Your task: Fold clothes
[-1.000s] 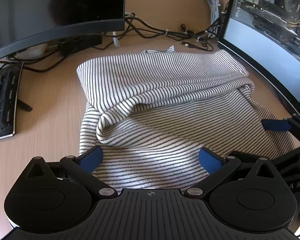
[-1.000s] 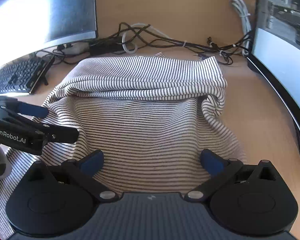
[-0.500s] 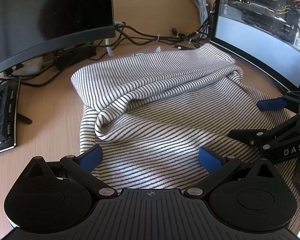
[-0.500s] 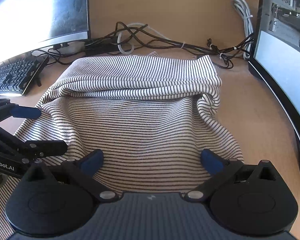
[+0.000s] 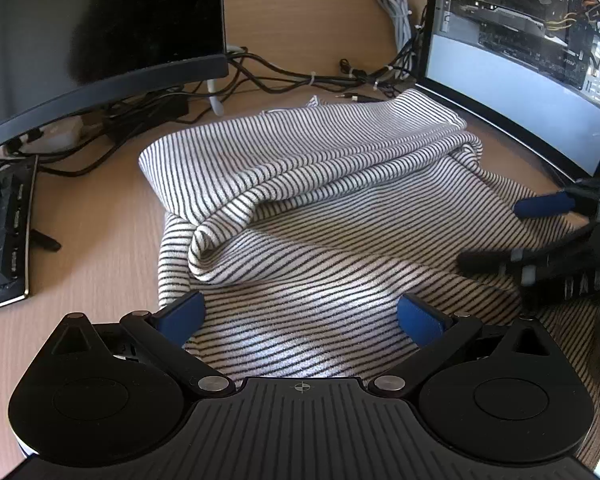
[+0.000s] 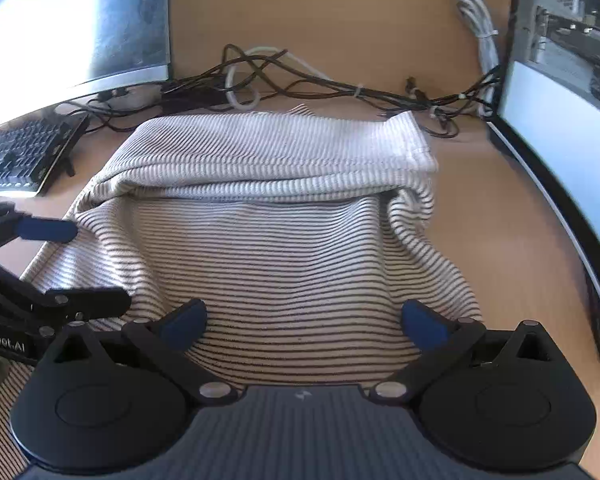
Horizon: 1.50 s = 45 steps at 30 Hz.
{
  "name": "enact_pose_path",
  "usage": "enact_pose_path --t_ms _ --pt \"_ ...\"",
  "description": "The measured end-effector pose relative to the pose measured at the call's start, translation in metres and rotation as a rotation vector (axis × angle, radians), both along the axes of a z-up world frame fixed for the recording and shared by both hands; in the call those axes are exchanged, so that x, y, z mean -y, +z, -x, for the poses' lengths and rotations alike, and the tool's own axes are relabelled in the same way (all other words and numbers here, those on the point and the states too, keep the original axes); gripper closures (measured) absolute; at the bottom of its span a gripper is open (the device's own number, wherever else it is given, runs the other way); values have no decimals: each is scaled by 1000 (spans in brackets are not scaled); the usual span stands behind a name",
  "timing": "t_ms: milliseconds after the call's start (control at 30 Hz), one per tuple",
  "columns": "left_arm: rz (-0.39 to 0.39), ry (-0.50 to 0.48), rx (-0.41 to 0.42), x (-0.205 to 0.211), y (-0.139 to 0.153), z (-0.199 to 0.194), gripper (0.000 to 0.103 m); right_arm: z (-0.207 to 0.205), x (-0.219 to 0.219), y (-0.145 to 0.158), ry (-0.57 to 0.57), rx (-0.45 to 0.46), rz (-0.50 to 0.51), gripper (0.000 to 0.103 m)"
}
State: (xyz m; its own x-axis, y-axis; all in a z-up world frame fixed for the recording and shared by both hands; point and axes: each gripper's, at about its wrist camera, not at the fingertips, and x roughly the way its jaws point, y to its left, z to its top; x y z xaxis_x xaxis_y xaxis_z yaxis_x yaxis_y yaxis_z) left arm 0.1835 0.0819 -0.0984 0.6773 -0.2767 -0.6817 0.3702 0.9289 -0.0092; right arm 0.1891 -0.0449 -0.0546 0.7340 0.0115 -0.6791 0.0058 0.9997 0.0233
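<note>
- Here, a striped knit garment [image 5: 320, 216] lies on a light wooden desk [image 5: 96, 256], white with thin dark stripes, directly ahead of both sets of jaws.
- Its far part is doubled back into a thick rolled fold that runs across the cloth, beyond the jaws; the near part lies flatter, with soft ripples and a sunlit patch between the left jaws.
- The left gripper [image 5: 300, 316] has its jaws spread wide, blue pads over the near edge of the garment, gripping nothing.
- The right gripper [image 6: 302, 320] is likewise released, its blue fingers apart above the near striped cloth, nothing clasped.
- In the right wrist view the fold's right end droops into a small bunched corner, ahead and to the right of the jaws.
- Beyond the garment lie tangled black cables [image 6: 300, 80]; a keyboard [image 5: 4, 236] sits ahead-left of the left jaws, a dark monitor [image 5: 92, 28] behind it, and an open computer case [image 5: 532, 24] ahead-right.
</note>
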Motion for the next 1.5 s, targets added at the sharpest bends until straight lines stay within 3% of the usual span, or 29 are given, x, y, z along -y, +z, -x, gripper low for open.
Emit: enact_pose_path --t_ms 33,100,200,267,300,333,400,500,567,633,700,767,867,967,1067,1167,1233,1400,1467,1500 --pt "-3 1 1 1 0 0 0 -1 3 8 -18 19 -9 31" --pt "-5 2 1 1 0 0 0 -8 14 29 -62 78 -34 48" --pt "-7 6 3 3 -1 -1 0 -37 40 54 -166 149 -41 48" --pt "-7 8 3 3 -1 -1 0 -65 53 52 -186 140 -35 49" --pt "-7 8 3 3 -1 -1 0 -79 57 46 -182 115 -37 57" --pt "-7 9 3 3 -1 -2 0 -92 61 38 -169 75 -59 78" --pt "-5 7 0 2 -1 -2 0 -104 65 31 -153 34 -100 83" --pt "30 17 -40 -3 6 -8 0 -91 69 55 -118 108 -134 84" --pt "147 32 -95 -10 21 -17 0 -82 75 61 -119 104 -149 84" --pt "262 21 -48 -13 45 -24 0 -80 78 50 -110 52 -132 84" --pt "254 11 27 -1 61 -36 0 -82 77 34 -101 29 -91 82" --pt "223 7 8 12 59 -56 0 -85 77 25 -97 19 -64 80" --pt "199 40 -110 20 34 -87 0 -90 81 42 -106 13 -54 72" --pt "164 43 -105 25 21 -90 0 -94 85 72 -99 62 -40 70" --pt "138 56 -79 31 21 -88 0 -121 83 95 -9 73 -103 70" --pt "124 54 -63 33 20 -89 0 -166 71 88 107 -4 -192 66" --pt "154 56 -77 28 24 -90 0 -196 56 70 156 -38 -179 61" --pt "361 179 -136 -17 52 -76 0 -240 29 24 230 -116 -133 56" --pt "383 235 -138 -37 57 -67 0 -239 24 13 253 -131 -124 69" --pt "388 263 -139 -46 59 -63 0 -236 24 14 255 -123 -129 81"
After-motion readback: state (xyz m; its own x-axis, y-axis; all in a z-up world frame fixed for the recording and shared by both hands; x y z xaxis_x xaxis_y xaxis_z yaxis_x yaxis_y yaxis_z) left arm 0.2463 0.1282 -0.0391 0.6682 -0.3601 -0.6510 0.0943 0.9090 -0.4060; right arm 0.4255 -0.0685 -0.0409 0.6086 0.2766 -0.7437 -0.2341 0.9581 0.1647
